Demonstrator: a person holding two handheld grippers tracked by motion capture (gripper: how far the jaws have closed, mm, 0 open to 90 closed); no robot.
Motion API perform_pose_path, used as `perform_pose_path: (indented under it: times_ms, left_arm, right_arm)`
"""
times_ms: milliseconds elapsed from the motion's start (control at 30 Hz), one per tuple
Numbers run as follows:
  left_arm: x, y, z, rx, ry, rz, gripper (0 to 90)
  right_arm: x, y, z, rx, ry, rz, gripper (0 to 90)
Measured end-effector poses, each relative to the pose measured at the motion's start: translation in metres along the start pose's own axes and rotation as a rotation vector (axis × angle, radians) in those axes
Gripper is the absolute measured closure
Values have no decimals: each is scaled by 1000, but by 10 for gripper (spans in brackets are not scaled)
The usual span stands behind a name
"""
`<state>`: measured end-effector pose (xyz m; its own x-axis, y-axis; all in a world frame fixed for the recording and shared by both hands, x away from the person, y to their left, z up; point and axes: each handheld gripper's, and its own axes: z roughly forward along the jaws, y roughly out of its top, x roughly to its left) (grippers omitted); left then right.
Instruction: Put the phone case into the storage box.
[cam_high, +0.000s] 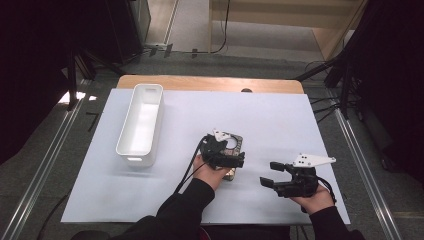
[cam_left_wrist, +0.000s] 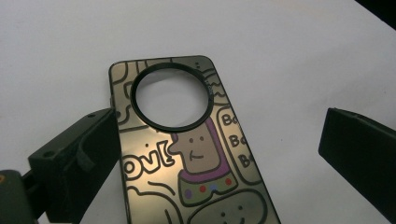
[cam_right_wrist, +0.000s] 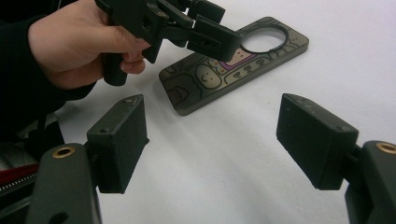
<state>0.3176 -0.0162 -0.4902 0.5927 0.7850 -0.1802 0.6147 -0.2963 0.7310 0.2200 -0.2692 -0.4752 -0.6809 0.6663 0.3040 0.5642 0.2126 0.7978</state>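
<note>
High, left gripper and right gripper views of one moment. The phone case (cam_left_wrist: 187, 154) lies flat on the white sheet (cam_high: 280, 115) that covers the desk (cam_high: 210, 83), right of centre and well apart from the white bin (cam_high: 141, 125) standing at the left. I have my left gripper (cam_high: 239, 161) poised over the case with its jaws spread wide, one jaw at the case's long edge and the other standing clear on the far side; I cannot tell whether the near jaw touches. I judge this straddling stance to be the set-up for a pinch across the case's width, since a thin flat thing offers no other purchase. My right gripper (cam_high: 272, 174) waits released and empty, just beside the case and pointed toward it, presumably ready to steady or receive it. The case is a thin, glossy, olive-gold shell with rounded corners, printed with black-outlined cartoon figures and lettering; one figure wears purple with coloured dots. A large round camera opening ringed in black sits near one end, and the white sheet shows through it.
</note>
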Motion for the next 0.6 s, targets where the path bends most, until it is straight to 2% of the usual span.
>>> perform_pose_path:
  times_ms: [600]
  left_arm:
    - [2, -9, 10, 24, 24, -23, 0]
  right_arm:
    - [0, 0, 0, 2, 1, -2, 238]
